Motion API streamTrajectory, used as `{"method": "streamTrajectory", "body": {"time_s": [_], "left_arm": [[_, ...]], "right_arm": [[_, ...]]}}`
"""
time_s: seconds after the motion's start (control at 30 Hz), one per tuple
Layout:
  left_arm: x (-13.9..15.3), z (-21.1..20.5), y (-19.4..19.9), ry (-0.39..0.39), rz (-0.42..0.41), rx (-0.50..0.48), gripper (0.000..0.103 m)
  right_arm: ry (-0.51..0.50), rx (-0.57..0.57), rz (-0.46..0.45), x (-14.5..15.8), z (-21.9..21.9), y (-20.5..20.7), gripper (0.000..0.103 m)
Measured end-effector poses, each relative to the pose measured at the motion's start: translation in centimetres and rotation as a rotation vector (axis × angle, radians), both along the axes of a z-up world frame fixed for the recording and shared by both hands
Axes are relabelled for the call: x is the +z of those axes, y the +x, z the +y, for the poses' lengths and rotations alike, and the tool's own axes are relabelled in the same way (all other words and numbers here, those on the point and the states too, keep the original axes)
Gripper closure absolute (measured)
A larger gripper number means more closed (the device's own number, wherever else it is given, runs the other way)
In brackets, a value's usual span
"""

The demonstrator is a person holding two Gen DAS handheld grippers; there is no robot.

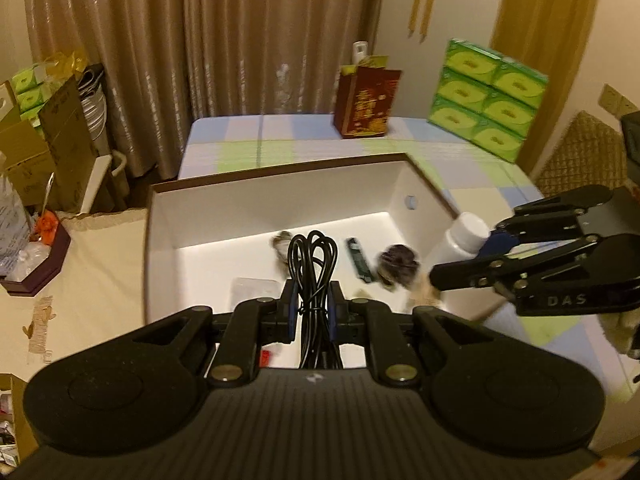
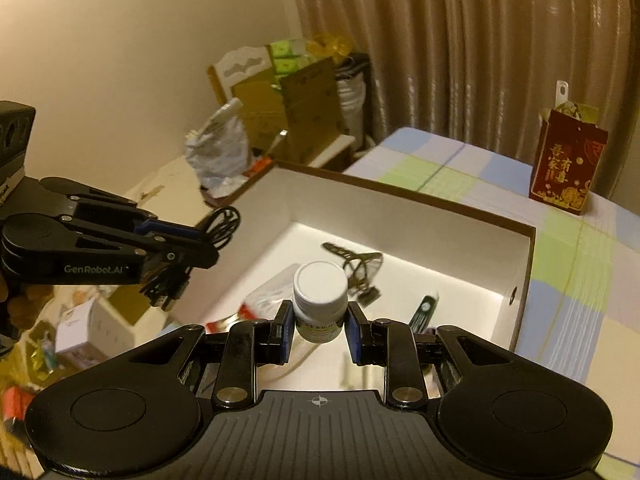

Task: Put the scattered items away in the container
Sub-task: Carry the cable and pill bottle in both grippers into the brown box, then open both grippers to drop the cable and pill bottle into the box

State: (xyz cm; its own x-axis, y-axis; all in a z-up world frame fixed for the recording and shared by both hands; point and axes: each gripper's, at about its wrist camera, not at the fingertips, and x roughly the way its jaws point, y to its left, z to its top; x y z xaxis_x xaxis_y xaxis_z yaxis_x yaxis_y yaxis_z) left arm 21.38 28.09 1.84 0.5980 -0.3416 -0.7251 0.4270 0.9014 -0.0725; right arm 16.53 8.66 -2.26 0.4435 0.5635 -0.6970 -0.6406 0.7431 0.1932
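Left gripper (image 1: 313, 312): fingers clamped on a coiled black cable (image 1: 313, 264). The bundle runs straight up between the blue pads, with its loops sticking out past the fingertips and the tail hanging back toward the gripper body. It's held in the air over the near part of the white box (image 1: 276, 196). In the right wrist view the same gripper (image 2: 200, 240) comes in from the left, with the cable (image 2: 220, 224) at the box's left rim and loose ends dangling under the fingers.

Right gripper (image 2: 319, 326): pinching a small white bottle (image 2: 320, 300) between the pads. The white cap faces the camera and the label sits down between the fingers. It's held above the box interior (image 2: 400, 216). In the left wrist view that gripper (image 1: 476, 254) comes in from the right, and the bottle (image 1: 460, 240) sits at the box's right wall, just over the rim.

On the box floor:
- a dark flat stick-shaped item (image 1: 359, 260)
- a blurry dark round thing (image 1: 396, 264) beside it
- a clear plastic packet (image 1: 256, 290) near the front
- what looks like folded glasses or a strap (image 2: 354, 266), too blurred to say which

The box sits on a checked pastel sheet (image 1: 320, 136). Further back on the sheet are a red gift bag (image 1: 366, 104) and a stack of green tissue boxes (image 1: 488, 96) to its right. Brown curtains (image 1: 200, 40) hang behind. Cardboard boxes (image 1: 48, 140) are piled far left.
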Motion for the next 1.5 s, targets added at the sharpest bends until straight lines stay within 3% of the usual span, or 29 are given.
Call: {"method": "streamTrajectory", "body": {"time_s": [0.3, 0.7, 0.93, 1.33, 1.4, 1.47, 1.5], "left_arm": [[-4.3, 1.5, 8.4, 0.047, 0.096, 0.036, 0.092], [-8.9, 0.5, 15.1, 0.122, 0.170, 0.050, 0.092], [-11.0, -0.4, 16.8, 0.187, 0.197, 0.070, 0.092], [-11.6, -0.4, 17.5, 0.196, 0.209, 0.089, 0.091], [-11.4, -0.3, 17.4, 0.191, 0.209, 0.092, 0.090], [-11.3, -0.3, 17.3, 0.189, 0.207, 0.093, 0.085], [-11.3, -0.3, 17.2, 0.189, 0.207, 0.092, 0.083]], "right_arm": [[-0.065, -0.090, 0.079, -3.5, 2.4, 6.8, 0.079], [-0.120, -0.148, 0.173, -7.5, 3.9, 13.2, 0.079], [-0.143, -0.160, 0.197, -8.9, 4.4, 14.6, 0.079], [-0.156, -0.164, 0.167, -9.5, 4.8, 15.0, 0.078], [-0.156, -0.159, 0.164, -9.5, 5.0, 15.0, 0.076], [-0.168, -0.158, 0.151, -9.5, 5.1, 14.9, 0.060], [-0.172, -0.155, 0.144, -9.5, 5.1, 14.8, 0.058]]}}
